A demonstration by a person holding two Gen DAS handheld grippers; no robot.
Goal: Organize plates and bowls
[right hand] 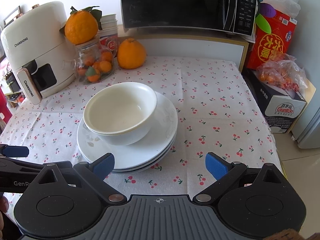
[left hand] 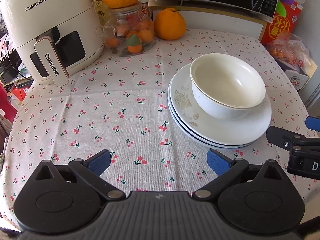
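Both grippers, left and right, gape empty beside stacked bowls on plates

Both grippers — left and right — hover side by side, jaws spread wide, holding nothing.

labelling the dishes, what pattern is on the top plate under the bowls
White top plate with a pale beige rose-and-leaf print; clearest in the left wrist view.

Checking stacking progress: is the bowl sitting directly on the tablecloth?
No, the bowl rests on top of the stacked plates, not on the tablecloth.
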